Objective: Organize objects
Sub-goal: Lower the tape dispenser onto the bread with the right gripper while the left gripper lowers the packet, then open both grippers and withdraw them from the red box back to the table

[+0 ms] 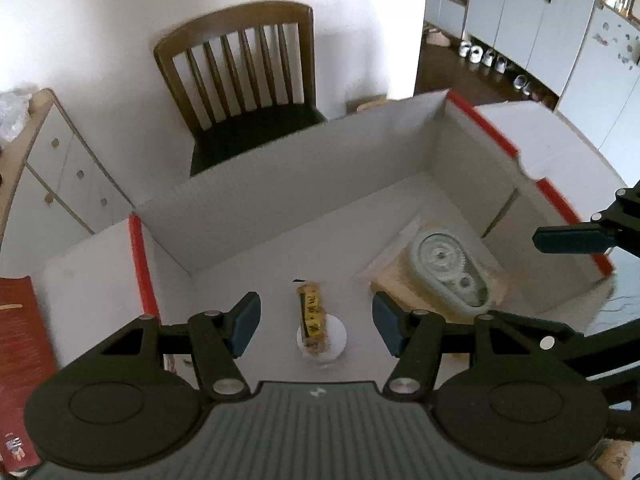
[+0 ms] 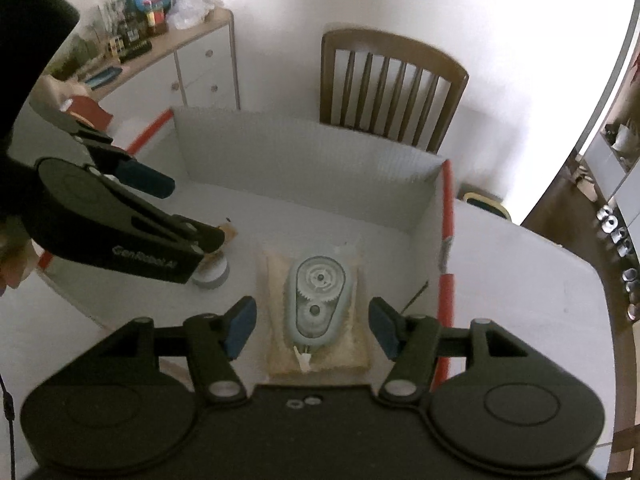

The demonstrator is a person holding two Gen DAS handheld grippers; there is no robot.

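left gripper (image 1: 316,326) jaws spread over box (image 1: 280,184) | right gripper (image 2: 312,328) likewise

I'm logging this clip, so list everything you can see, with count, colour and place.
cardboard box: one, white with red edges, open, on the table
correction tape dispenser: one, pale green, on a beige pad in the box, right side
small round container: one, white, on the box floor, with a yellow packet standing in it
chair: one, brown wood, beyond the box
sideboard: one, white, left of the chair, cluttered on top
red book: one, left of the box
left hand-held gripper: open, over the container
right hand-held gripper: open, over the dispenser
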